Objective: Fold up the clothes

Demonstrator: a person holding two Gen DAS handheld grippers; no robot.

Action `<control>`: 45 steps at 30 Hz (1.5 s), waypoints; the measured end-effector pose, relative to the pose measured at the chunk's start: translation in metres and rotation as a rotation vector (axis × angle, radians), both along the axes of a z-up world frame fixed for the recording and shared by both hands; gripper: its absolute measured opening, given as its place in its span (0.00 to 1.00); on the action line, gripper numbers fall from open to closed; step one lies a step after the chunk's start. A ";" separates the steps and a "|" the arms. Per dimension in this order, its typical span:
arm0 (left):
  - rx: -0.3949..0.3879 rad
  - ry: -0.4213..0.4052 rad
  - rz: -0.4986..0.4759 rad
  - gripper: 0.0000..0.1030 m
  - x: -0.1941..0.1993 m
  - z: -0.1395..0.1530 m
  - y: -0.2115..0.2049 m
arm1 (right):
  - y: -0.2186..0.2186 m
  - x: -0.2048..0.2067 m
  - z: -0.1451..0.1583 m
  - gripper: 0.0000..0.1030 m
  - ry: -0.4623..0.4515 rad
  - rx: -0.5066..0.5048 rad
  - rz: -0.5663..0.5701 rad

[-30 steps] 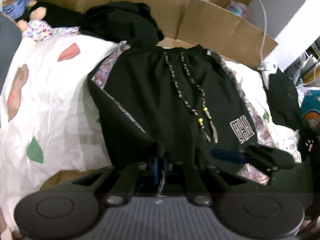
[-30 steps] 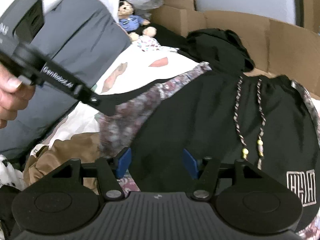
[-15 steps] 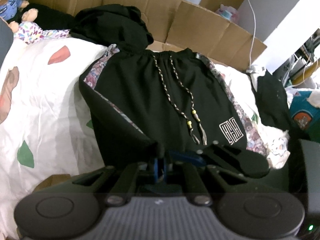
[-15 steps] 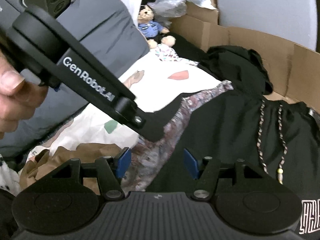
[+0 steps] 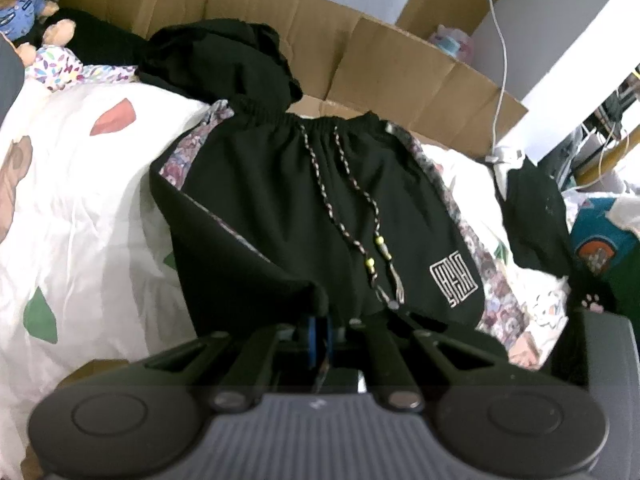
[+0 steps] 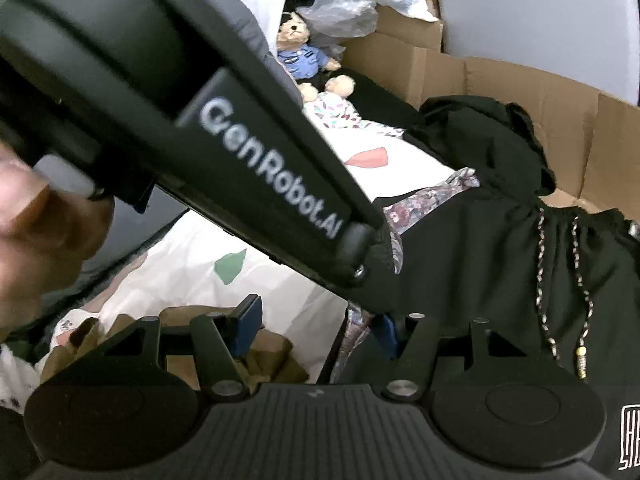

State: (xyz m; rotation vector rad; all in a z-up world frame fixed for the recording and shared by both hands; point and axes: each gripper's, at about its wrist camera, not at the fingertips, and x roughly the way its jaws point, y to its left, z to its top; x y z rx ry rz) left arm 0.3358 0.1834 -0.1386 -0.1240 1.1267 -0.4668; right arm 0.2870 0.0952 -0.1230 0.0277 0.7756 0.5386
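Note:
Black shorts (image 5: 304, 200) with floral side panels, a braided drawstring and a white logo lie spread on a white printed sheet (image 5: 80, 208). My left gripper (image 5: 318, 332) is shut on a raised fold of the shorts' near left hem. In the right wrist view that same left gripper (image 6: 372, 256) crosses the frame as a long black bar pinching black cloth, with a hand (image 6: 36, 232) behind it. My right gripper (image 6: 316, 328) is open just below it. The shorts' floral hem edge (image 6: 356, 328) hangs by its right pad, and neither pad presses on it.
A heap of black clothing (image 5: 224, 56) lies beyond the waistband against cardboard walls (image 5: 400, 60). A teddy bear (image 6: 300, 48) sits at the back left. Crumpled brown cloth (image 6: 264, 348) lies near the right gripper. Another black garment (image 5: 532, 216) and a white cable (image 5: 500, 60) are at the right.
My right gripper has slid left along the shorts' near edge and now sits under the left gripper, still open. The left gripper kept its hold on the fold and tilted slightly.

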 end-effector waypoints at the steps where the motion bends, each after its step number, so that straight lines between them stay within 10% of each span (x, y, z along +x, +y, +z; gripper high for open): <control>1: -0.003 -0.002 0.003 0.05 0.001 0.000 0.001 | -0.003 -0.001 0.001 0.61 -0.002 0.007 -0.001; 20: -0.032 0.006 0.012 0.05 0.003 0.000 0.002 | -0.020 0.005 -0.001 0.62 -0.051 0.015 -0.170; 22: -0.024 0.003 0.000 0.05 0.003 -0.001 -0.001 | -0.017 0.013 -0.004 0.53 -0.032 -0.007 -0.146; 24: -0.002 -0.002 -0.011 0.06 0.003 -0.001 -0.005 | -0.015 0.019 -0.005 0.11 -0.007 -0.030 -0.122; 45: 0.144 0.019 0.062 0.21 -0.004 0.000 -0.039 | -0.123 0.017 0.016 0.05 0.049 0.043 -0.173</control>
